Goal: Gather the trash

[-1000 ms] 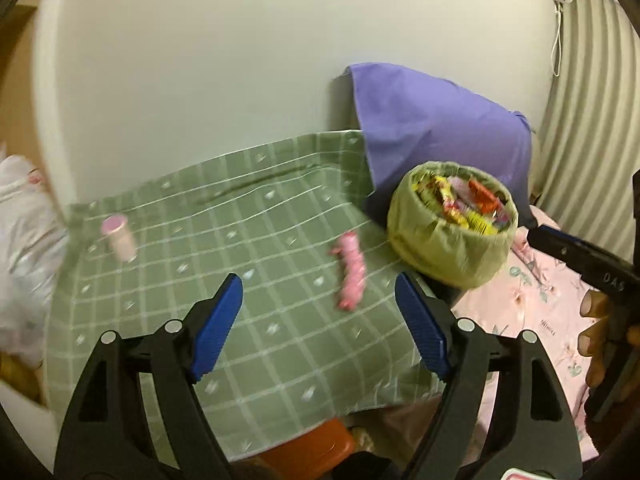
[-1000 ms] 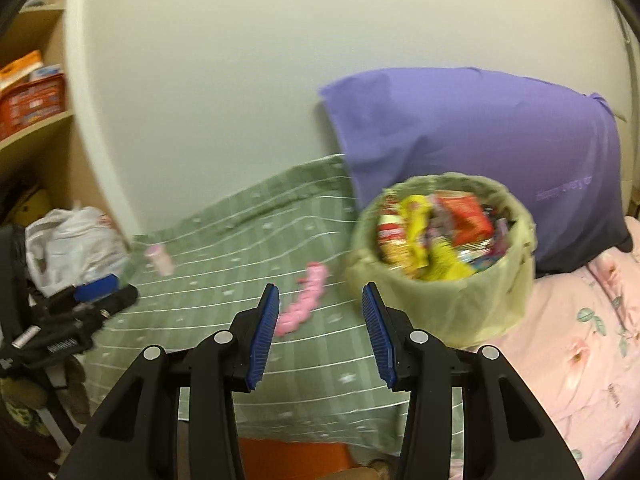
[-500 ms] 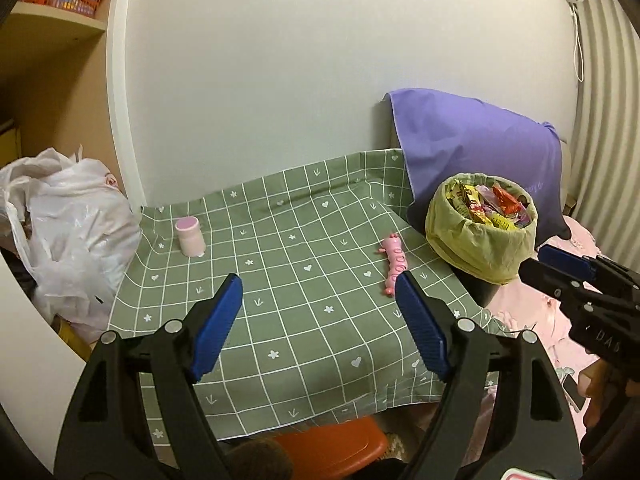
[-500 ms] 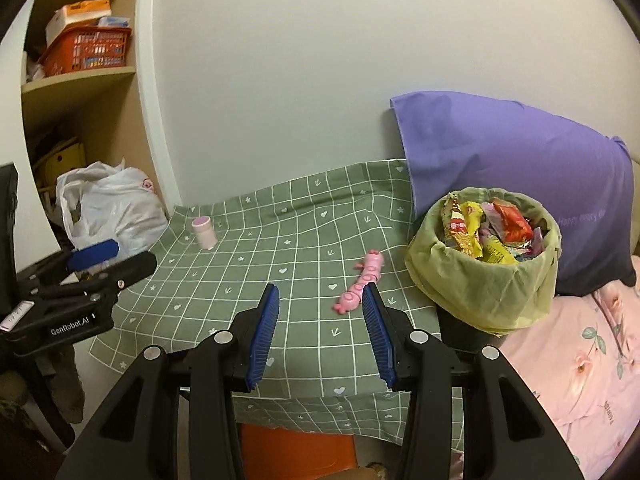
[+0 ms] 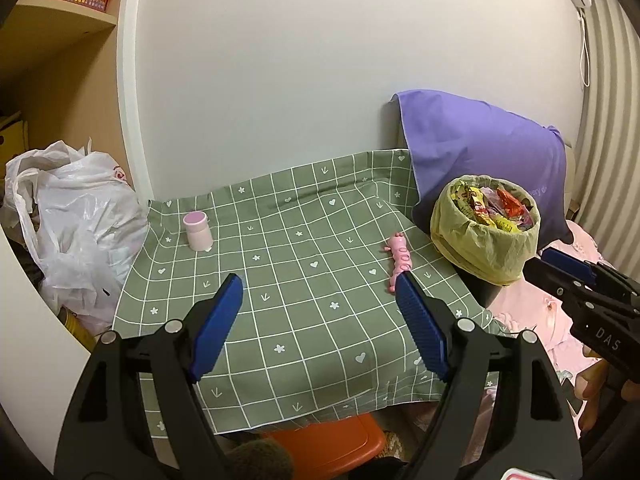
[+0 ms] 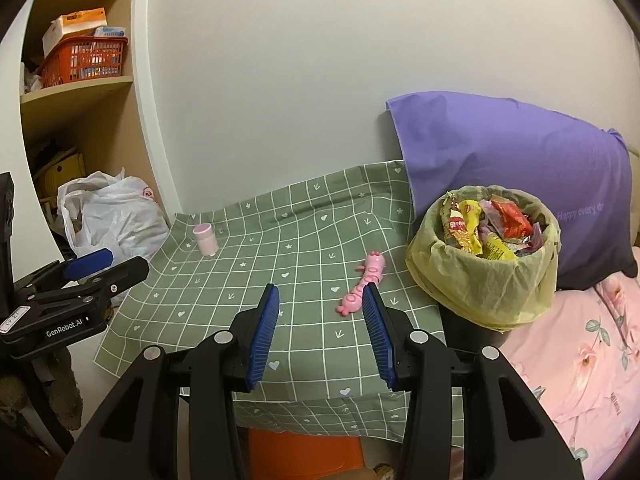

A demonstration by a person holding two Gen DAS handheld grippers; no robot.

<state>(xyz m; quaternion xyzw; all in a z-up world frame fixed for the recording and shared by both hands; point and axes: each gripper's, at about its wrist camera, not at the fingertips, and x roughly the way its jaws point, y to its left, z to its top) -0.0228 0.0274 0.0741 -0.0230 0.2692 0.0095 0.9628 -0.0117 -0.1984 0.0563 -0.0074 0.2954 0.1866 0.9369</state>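
- Left wrist view: the left gripper (image 5: 320,286) hangs over the near half of the green checked tablecloth (image 5: 280,280), its blue pads spread wide with nothing between them.
- A pink caterpillar-shaped toy (image 5: 400,262) lies flat on the cloth near its right edge. Its long axis runs from the wall toward the camera, with the antennae end pointing at the wall and the near end slipping behind the tip of the right-hand pad.
- Just right of the toy stands a trash bin (image 5: 486,234) lined with a yellow-green bag and heaped with bright wrappers. Behind it a purple pillow (image 5: 480,152) leans on the wall.
- A small pink cup (image 5: 197,231) stands upright at the far left of the cloth, well apart from the toy, near a white plastic bag (image 5: 80,220).
- The right gripper (image 5: 576,276) enters from the right edge, side-on; this view hides its gap.

- Right wrist view: the right gripper (image 6: 320,300) shows its pads apart and empty, though set narrower than the left's.
- Here the toy (image 6: 365,284) slants, antennae end up and to the right toward the bin (image 6: 480,280), near end just left of the right-hand pad tip.
- Only this view shows the left gripper (image 6: 104,266) side-on at the left edge, the shelf with an orange basket (image 6: 82,60), and the printed lettering on the pillow (image 6: 520,160).
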